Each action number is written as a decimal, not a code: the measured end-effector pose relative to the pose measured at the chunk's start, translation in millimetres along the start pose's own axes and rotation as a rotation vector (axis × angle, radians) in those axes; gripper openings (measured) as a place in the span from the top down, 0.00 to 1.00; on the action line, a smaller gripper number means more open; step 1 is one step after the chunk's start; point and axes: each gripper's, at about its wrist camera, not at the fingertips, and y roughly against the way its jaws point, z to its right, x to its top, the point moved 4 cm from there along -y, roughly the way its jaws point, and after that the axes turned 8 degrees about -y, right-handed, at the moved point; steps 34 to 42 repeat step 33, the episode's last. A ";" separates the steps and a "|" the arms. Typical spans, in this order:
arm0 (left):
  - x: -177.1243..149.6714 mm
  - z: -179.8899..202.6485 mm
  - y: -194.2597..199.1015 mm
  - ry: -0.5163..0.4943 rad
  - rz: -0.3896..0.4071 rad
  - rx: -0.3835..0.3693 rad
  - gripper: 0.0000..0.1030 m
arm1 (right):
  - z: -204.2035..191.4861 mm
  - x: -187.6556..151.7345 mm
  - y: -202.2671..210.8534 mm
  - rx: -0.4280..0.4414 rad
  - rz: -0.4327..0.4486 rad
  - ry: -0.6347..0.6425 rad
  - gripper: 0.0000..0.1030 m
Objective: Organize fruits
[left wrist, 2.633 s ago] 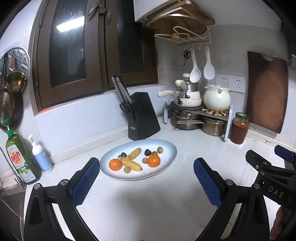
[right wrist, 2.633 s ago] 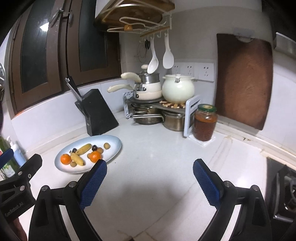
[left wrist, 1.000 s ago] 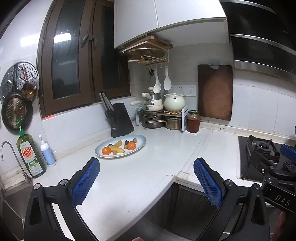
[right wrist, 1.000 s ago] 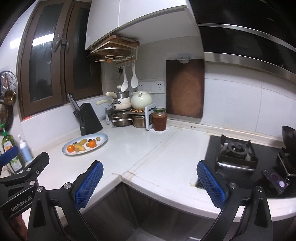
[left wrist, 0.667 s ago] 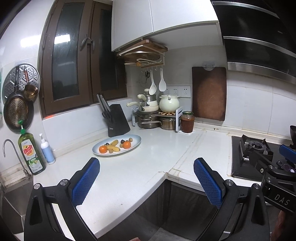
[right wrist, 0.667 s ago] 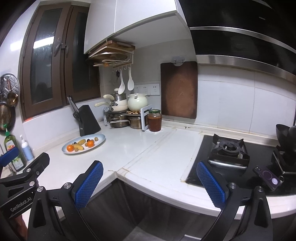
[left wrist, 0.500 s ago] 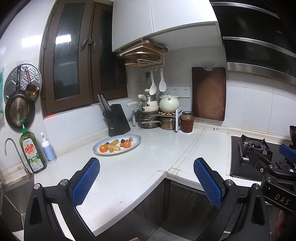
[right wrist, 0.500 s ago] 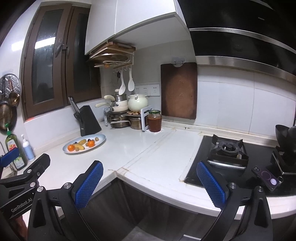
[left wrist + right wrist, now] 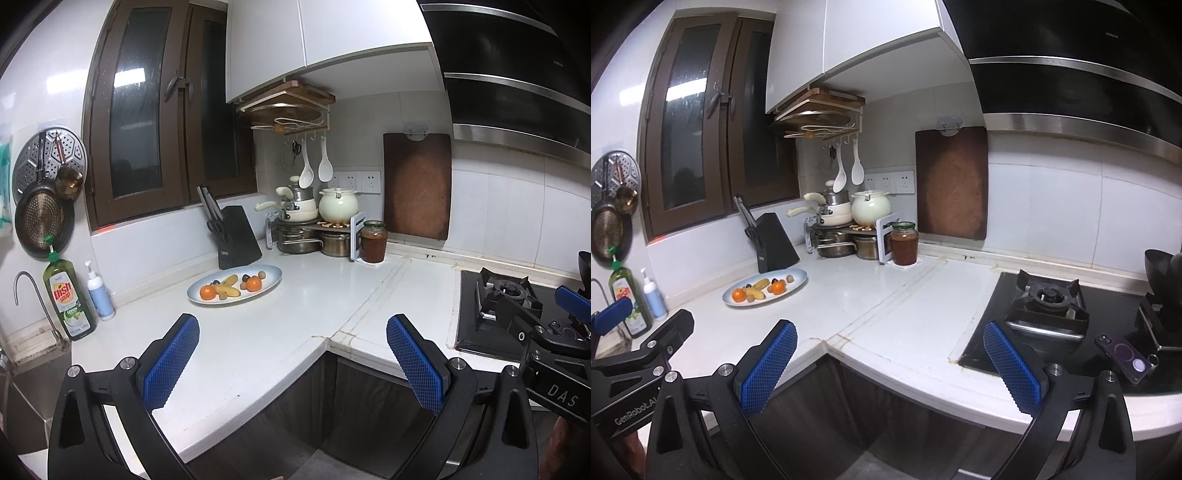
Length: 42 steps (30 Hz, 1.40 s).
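Note:
A pale oval plate (image 9: 271,275) (image 9: 799,277) lies on the white counter in front of the knife block. On it are two oranges (image 9: 207,292) (image 9: 738,294), small bananas (image 9: 227,286) (image 9: 759,285) and several small dark and tan fruits. My left gripper (image 9: 295,360) hangs open well back from the counter's front edge, empty. My right gripper (image 9: 892,363) is open too, nothing between its blue pads, and equally far from the plate. Each gripper shows at the edge of the other's view.
A black knife block (image 9: 236,236) stands behind the plate. Pots on a rack (image 9: 314,229) and a jar (image 9: 373,246) fill the corner. A gas hob (image 9: 1049,306) with a phone (image 9: 1123,357) is at right. Dish soap (image 9: 68,299) and a tap stand at left.
Both grippers have pulled far back from the plate, from just above the counter to beyond its front edge. In the last half second they have barely shifted. Both stayed open.

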 end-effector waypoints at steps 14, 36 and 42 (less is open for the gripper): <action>0.4 2.0 1.7 -0.004 0.005 0.000 0.00 | -1.3 -1.7 4.9 0.002 0.006 0.000 0.00; -1.8 5.4 0.1 0.001 -0.011 0.000 0.00 | -1.7 -1.6 2.2 0.005 0.001 0.004 0.00; -1.8 5.4 0.1 0.001 -0.011 0.000 0.00 | -1.7 -1.6 2.2 0.005 0.001 0.004 0.00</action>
